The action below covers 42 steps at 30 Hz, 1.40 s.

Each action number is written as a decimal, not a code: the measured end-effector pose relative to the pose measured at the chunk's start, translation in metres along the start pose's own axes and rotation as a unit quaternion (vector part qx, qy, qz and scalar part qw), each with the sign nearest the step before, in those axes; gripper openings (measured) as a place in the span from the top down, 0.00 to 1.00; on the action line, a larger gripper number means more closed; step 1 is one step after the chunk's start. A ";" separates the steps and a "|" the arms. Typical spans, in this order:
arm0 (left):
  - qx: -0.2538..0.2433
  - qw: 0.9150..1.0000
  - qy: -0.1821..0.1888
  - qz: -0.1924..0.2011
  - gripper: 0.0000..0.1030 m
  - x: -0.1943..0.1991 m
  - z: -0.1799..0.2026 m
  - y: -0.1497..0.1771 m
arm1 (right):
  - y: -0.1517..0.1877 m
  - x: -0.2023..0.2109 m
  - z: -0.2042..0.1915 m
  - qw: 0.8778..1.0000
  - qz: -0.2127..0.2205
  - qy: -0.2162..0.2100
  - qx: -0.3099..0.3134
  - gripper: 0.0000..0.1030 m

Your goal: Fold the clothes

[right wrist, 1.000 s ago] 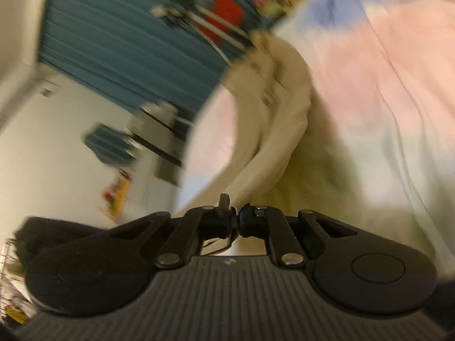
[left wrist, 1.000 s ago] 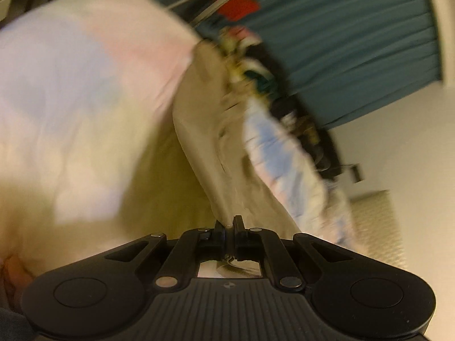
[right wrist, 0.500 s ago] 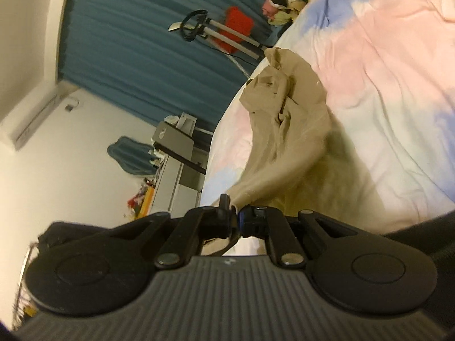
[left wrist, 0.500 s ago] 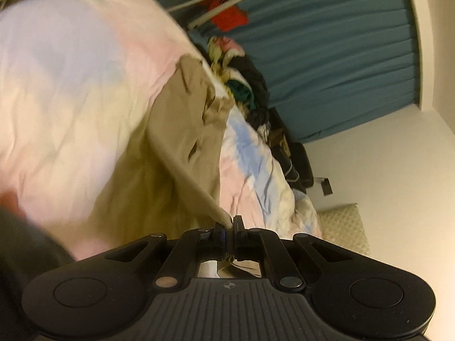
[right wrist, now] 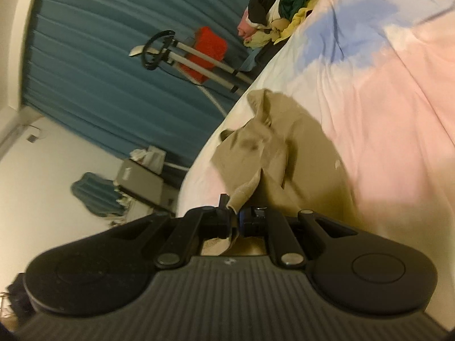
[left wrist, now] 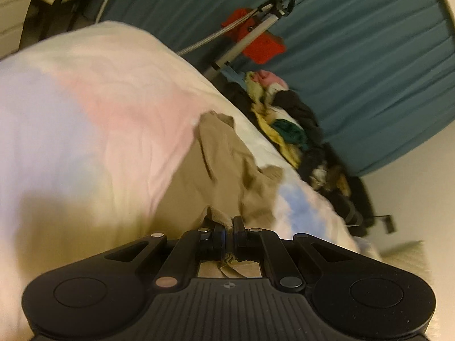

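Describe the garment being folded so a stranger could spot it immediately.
Find the bed with the pastel pink, blue and white bedspread before the teal curtain. The tan garment lies crumpled on it, pinched by both grippers, left gripper and right gripper. Unlike the multicoloured clothes pile behind, it is plain khaki.

The near end of the tan garment (left wrist: 227, 170) vanishes between the closed fingers of the left gripper (left wrist: 230, 227), and the gripper body hides whatever cloth lies beneath. Motion blur smears the pastel bedsheet (left wrist: 85, 119), so its creases cannot be read. In the right wrist view the gripper (right wrist: 234, 213) covers the garment's (right wrist: 270, 153) lower part, and the clothes pile (right wrist: 287, 5) is cut off by the top edge.
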<state>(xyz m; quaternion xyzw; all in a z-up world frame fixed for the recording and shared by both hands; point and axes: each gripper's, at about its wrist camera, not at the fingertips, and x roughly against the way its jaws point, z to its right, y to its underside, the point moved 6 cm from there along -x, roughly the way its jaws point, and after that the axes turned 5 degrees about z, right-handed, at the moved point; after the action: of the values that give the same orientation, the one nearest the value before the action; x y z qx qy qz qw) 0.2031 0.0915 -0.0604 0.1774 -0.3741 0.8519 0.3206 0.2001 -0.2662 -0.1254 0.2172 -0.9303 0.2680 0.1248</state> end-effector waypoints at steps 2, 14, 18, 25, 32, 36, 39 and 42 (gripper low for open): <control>-0.017 1.000 -0.013 0.008 0.95 -0.026 -0.002 -0.005 | -0.005 -0.019 0.010 1.000 0.002 0.010 0.021 0.91; -0.134 0.987 -0.084 -0.012 0.94 -0.139 -0.034 0.013 | 0.002 -0.106 0.066 0.992 -0.016 0.077 0.096 0.90; -0.173 0.980 -0.093 -0.016 0.91 -0.144 -0.028 0.017 | 0.006 -0.108 0.058 0.987 -0.010 0.097 0.129 0.90; -0.212 0.973 -0.091 0.010 0.40 -0.103 -0.007 0.019 | 0.014 -0.087 0.026 0.972 0.022 0.114 0.206 0.34; -0.211 0.975 -0.055 0.041 0.27 -0.045 0.010 0.030 | 0.024 -0.050 -0.011 0.957 0.055 0.112 0.261 0.19; -0.220 0.974 -0.042 0.046 0.26 -0.022 0.016 0.043 | 0.034 -0.027 -0.016 0.952 0.066 0.118 0.273 0.19; -0.228 0.972 -0.042 0.041 0.26 -0.011 0.017 0.052 | 0.041 -0.010 -0.020 0.949 0.074 0.123 0.282 0.19; -0.216 0.976 -0.041 0.015 0.26 -0.006 0.012 0.061 | 0.047 0.008 -0.017 0.948 0.077 0.132 0.280 0.19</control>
<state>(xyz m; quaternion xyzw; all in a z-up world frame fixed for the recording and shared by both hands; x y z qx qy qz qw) 0.1666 0.0490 -0.0878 0.1329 -0.5644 0.7479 0.3232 0.1734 -0.2240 -0.1297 0.1333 -0.8071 0.5525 0.1597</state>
